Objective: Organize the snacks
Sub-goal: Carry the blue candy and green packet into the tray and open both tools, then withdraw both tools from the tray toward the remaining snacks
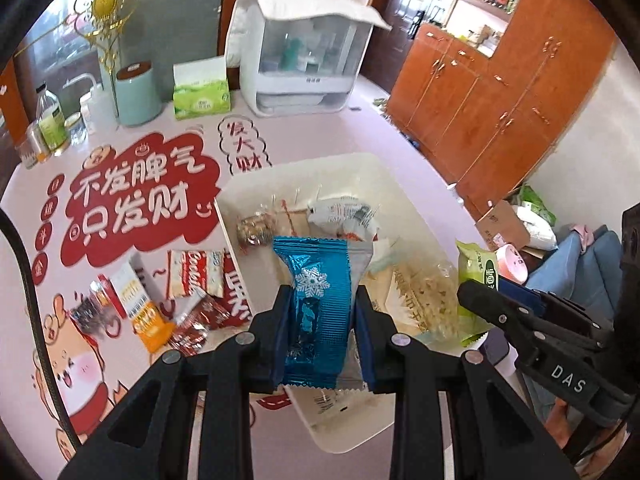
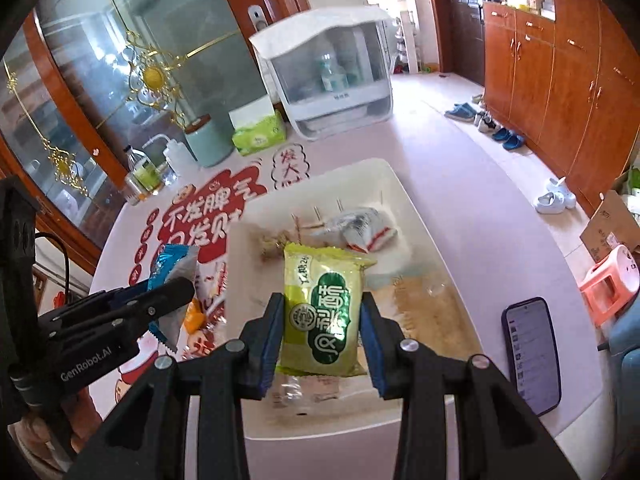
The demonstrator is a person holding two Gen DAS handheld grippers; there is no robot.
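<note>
A pink bench (image 1: 304, 140) with red lettering stands before wooden cupboards (image 1: 500, 92). The left hand-held gripper (image 1: 322, 328) pinches a blue snack packet (image 1: 316, 308); the right hand-held gripper (image 2: 322, 336) pinches a green snack packet (image 2: 320, 312). Both hang over the white tray (image 2: 404, 208), loose snacks (image 1: 160, 304) lying at nine o'clock.

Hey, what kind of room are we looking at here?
Most likely a home dining or living room: wooden cabinets line the wall, shoes sit on the floor beside them, and a table with a festive printed cover holds a tissue pack and a tray of snacks.
</note>
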